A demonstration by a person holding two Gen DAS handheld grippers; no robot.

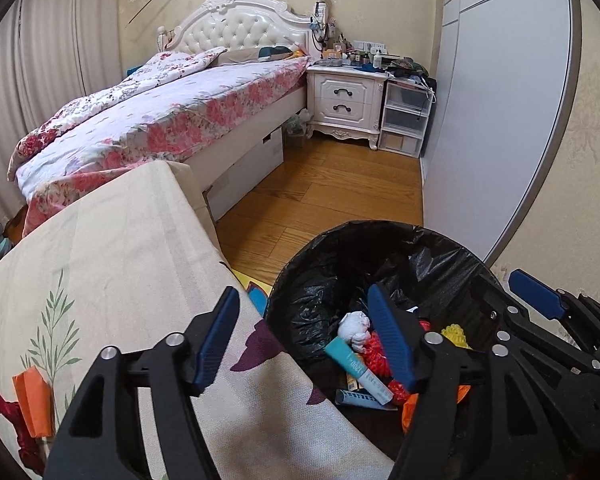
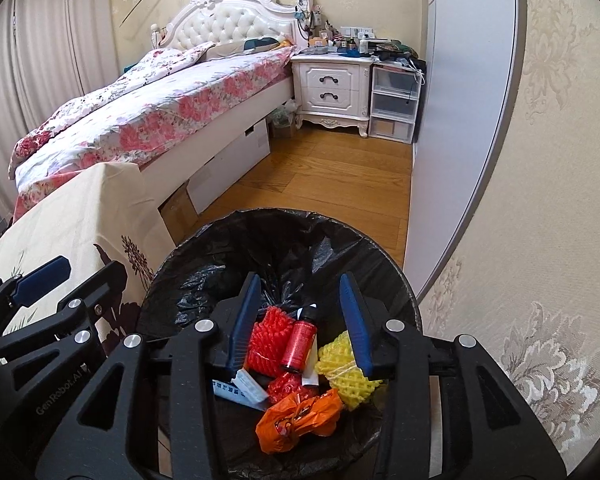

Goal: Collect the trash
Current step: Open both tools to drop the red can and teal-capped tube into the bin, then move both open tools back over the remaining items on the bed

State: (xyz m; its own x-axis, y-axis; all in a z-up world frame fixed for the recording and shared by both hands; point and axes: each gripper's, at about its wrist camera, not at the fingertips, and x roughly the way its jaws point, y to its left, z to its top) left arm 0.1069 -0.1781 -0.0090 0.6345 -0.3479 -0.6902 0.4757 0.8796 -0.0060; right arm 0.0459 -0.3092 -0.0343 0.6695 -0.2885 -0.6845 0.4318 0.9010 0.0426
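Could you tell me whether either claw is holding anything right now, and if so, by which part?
Nothing is held. The left claw and right claw both stand open over the bin, pads touching nothing; the trash lies loose below.

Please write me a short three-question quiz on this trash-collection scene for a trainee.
1. True or false: the trash bin has a black liner.
2. Which item lies on the tablecloth, outside the bin: A) orange paper piece, B) red spray can, C) yellow foam net?
3. Is anything held between the fingers of the left gripper or the right gripper?

Key: 1 true. 2 A. 3 No; both are open over the bin, nothing between the fingers.
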